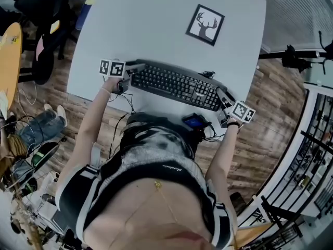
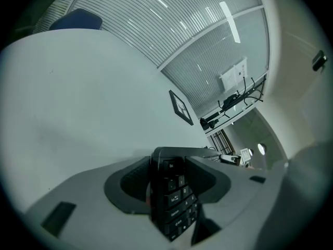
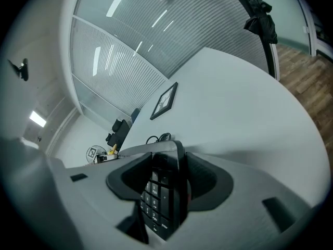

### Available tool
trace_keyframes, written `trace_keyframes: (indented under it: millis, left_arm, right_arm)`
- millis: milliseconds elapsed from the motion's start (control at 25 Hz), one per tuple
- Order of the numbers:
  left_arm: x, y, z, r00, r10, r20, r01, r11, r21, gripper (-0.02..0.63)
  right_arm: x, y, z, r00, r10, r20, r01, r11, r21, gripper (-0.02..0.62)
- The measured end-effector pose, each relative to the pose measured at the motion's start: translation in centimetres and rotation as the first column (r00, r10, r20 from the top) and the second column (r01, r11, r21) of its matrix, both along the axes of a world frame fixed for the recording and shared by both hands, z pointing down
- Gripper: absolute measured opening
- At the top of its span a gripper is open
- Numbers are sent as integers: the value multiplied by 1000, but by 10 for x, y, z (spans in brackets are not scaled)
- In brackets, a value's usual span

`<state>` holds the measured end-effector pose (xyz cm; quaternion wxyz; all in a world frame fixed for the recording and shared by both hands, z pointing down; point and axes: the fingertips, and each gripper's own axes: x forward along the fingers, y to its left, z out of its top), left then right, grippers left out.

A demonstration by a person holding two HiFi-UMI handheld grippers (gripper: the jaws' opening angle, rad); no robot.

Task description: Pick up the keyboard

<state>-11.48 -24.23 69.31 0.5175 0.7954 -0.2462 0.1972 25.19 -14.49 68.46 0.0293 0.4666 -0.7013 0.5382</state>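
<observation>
At the left end of the long black computer keyboard [image 1: 174, 83], the left gripper [image 1: 134, 70], a grey two-jaw tool carrying a cube of black-and-white square markers, was held in the person's left hand [image 1: 117, 83] and pointed in at the keyboard from its left. The left gripper view showed that tool rolled on its side. The Esc-key corner of the keyboard stood between its two dark ribbed pads [image 2: 133, 180], and both pads were closed against it, one on either side. The keyboard ran slantwise along the near edge of the white rectangular table [image 1: 156, 20]. Whether it rested on the tabletop or hung just clear of it could not be told. Well beyond the keyboard's middle, a square black-framed picture of an antlered deer's head [image 1: 205, 24] sat on the table. Just behind the keyboard's right half was a small coil of black cable [image 1: 208, 74]. At the keyboard's right end, the right gripper [image 1: 223, 97], of the same make, reached in from the person's right hand [image 1: 232, 121]. In the right gripper view the number-pad end stood between its dark pads, which were clamped on it. Farther right of the keyboard, a black stand [image 1: 294, 56] stood over the wooden plank floor [image 1: 270, 103].
</observation>
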Motion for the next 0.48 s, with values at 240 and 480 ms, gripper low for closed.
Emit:
trace_keyframes:
  millis: [240,480]
  left_arm:
    - [-1,2,-3,1000,-6,-6,6,1000,5,190]
    - [-3,4,-10,1000,-11,-6,11,1000,25,190]
  right_arm:
    - [0,-2,-6,1000,-12,-18,12,1000,19,192]
    - [-2,2,-8,1000,-9,-17,9,999,30,192]
